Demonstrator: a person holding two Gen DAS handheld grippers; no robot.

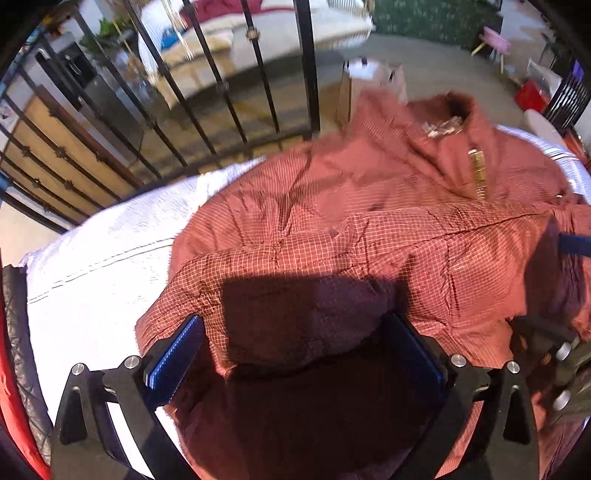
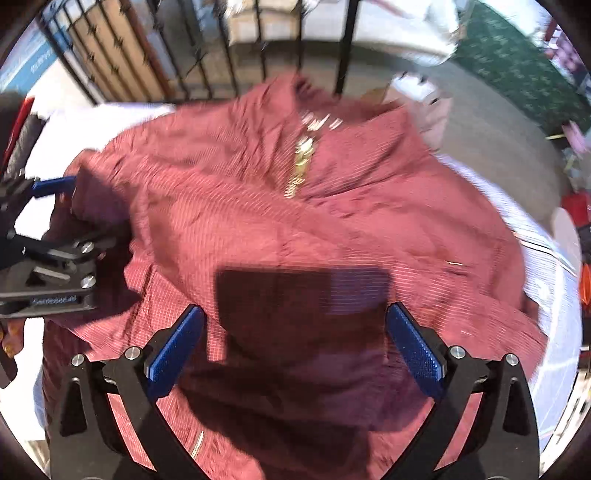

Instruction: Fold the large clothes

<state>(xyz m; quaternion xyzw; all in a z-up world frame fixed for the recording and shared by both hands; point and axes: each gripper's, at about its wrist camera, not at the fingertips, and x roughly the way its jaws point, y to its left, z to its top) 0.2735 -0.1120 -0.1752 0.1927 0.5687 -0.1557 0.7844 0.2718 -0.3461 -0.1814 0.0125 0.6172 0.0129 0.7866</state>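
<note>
a black metal railing (image 1: pixel 221 85) runs behind a surface covered with a white quilted cover (image 1: pixel 103 251), with grey floor and a dark green rug (image 1: pixel 436 18) further back. spread across the cover lies the red checked jacket (image 1: pixel 369 229), collar at the far end, its gold zipper (image 1: pixel 478 173) running down from the neck. the left gripper (image 1: pixel 295 354) hangs over the jacket's near edge with its blue pads wide apart and nothing between them; its own shadow darkens the cloth below, so the hem there is hard to read. the right gripper (image 2: pixel 295 347) is spread just as wide over the jacket, gripping nothing. the right wrist view is smeared by motion blur, and the zipper and collar show only roughly. at the left edge of that view the other tool is cut off; whether it touches the cloth cannot be told.
</note>
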